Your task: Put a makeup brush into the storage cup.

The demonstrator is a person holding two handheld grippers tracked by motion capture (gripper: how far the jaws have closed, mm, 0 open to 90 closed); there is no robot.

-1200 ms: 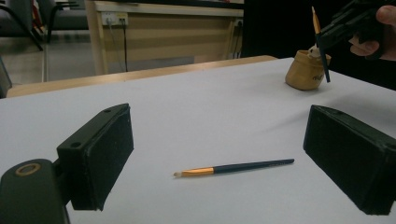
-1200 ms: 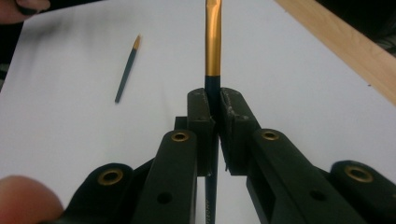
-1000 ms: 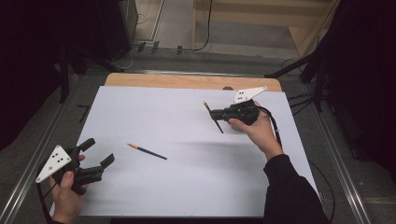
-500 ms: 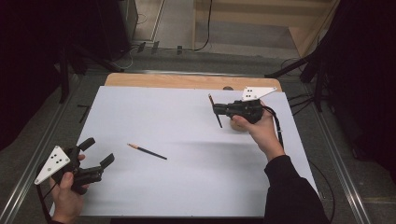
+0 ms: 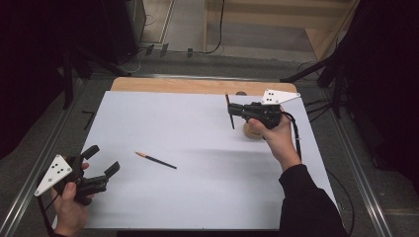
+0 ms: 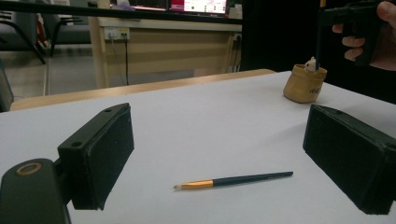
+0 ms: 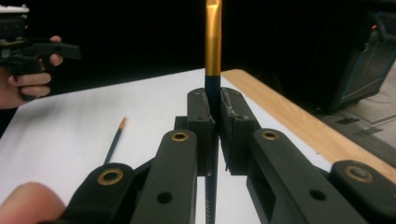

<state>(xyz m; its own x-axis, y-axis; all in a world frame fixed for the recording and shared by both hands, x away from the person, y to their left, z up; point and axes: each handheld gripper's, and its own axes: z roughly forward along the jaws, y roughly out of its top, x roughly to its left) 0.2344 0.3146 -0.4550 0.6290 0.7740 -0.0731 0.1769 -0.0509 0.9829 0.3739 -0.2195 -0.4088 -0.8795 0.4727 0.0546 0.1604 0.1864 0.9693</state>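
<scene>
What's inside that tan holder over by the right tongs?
In the left gripper view, the tan holder shows a small whitish tip poking above its rim, and the brush held by the right tongs dips toward it. Deeper contents are hidden by its wall.

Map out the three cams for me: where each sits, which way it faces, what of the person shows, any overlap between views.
High view: fixed above the person's side, looking forward and down on the white sheet; both forearms, left gripper, right gripper.
Left gripper view: rides the left gripper, low over the sheet, facing the brush on the table and the tan pot between its open jaws; the person's other hand shows top right.
Right gripper view: rides the right gripper, looking along jaws shut on a held brush.
Shared: all three show the brush on the table.
</scene>
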